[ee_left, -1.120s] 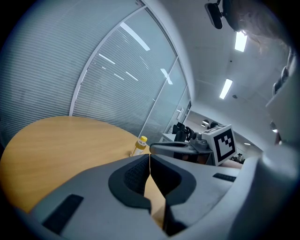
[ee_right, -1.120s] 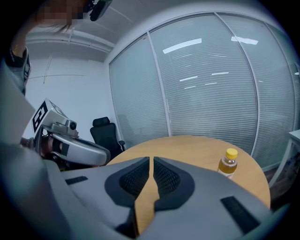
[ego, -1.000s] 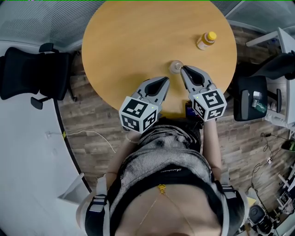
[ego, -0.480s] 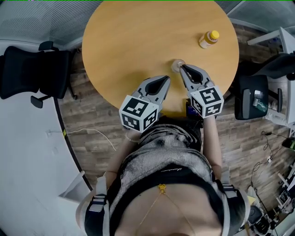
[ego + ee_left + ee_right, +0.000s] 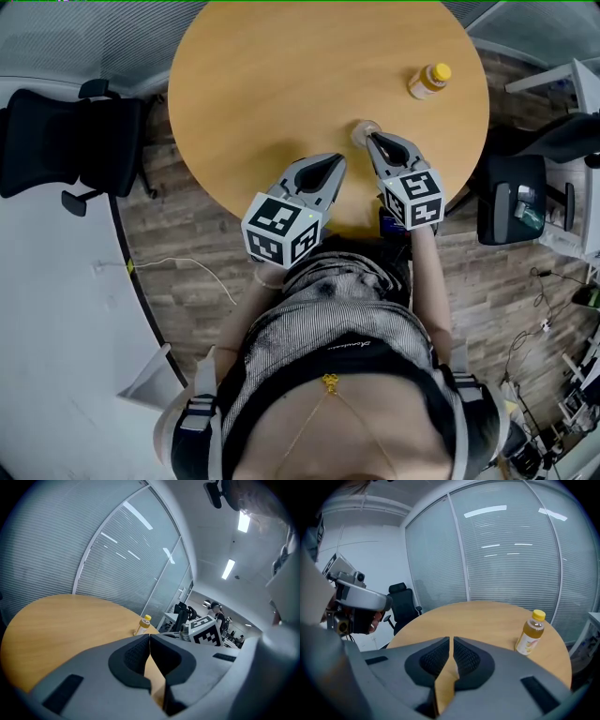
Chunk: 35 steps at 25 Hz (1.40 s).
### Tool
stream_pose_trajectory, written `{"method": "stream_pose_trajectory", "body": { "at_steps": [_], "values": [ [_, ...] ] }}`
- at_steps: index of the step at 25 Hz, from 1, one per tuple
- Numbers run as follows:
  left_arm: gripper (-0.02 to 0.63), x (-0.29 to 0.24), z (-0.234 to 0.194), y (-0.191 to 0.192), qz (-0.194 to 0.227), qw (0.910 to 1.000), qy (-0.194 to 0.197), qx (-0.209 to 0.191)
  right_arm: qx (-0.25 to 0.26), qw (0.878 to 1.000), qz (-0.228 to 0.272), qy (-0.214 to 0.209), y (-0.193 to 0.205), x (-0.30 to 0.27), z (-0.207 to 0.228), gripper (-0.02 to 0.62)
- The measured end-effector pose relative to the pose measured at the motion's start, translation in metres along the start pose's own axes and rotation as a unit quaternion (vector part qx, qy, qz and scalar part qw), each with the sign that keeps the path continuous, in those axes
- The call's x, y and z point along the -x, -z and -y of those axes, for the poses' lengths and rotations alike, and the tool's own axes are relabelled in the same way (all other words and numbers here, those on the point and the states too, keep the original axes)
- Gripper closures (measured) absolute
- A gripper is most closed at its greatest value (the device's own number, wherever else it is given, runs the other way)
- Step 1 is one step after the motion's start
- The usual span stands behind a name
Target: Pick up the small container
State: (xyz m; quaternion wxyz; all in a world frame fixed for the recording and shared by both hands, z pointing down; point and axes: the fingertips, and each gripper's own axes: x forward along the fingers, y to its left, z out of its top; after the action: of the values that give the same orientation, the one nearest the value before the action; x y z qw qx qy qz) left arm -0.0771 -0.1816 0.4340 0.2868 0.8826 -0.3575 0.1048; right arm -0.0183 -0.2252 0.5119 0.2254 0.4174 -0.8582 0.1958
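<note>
Nearest to us, we are holding the left tongs (image 5: 336,163) over the near edge of the round wooden surface (image 5: 262,84). They are pressed together with nothing between them, and we judge they are simply parked there, out of the way. A little further out we are reaching the right tongs (image 5: 372,139) forward, and they too are pressed together and pinching nothing, so they are not ready for a grasp. Just beyond their tips the small container (image 5: 362,129), a clear little pot, is standing on the surface. We cannot tell whether the tips are touching it, and the right gripper view is not showing it, probably because it is sitting below the tongs. They will need to spread before closing round it. Well apart, further right, a yellow-capped bottle (image 5: 427,81) is standing upright near the rim.
</note>
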Motion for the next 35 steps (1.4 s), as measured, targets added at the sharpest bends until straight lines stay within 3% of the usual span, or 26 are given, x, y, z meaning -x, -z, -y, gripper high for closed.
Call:
{"method": "stream_pose_trajectory", "body": {
  "at_steps": [12, 22, 35],
  "values": [
    [0.584, -0.001, -0.008, 0.004, -0.005, 0.9999, -0.001, 0.009, 0.003, 0.999, -0.048, 0.021, 0.036, -0.019, 0.020, 0.555],
    [0.584, 0.001, -0.013, 0.006, -0.007, 0.9998, -0.005, 0.015, -0.025, 0.997, -0.072, 0.022, 0.058, -0.029, 0.029, 0.555],
    [0.584, -0.002, -0.013, 0.010, -0.011, 0.9997, -0.003, 0.021, -0.023, 0.996, -0.085, 0.019, 0.066, -0.034, 0.031, 0.555]
  ]
}}
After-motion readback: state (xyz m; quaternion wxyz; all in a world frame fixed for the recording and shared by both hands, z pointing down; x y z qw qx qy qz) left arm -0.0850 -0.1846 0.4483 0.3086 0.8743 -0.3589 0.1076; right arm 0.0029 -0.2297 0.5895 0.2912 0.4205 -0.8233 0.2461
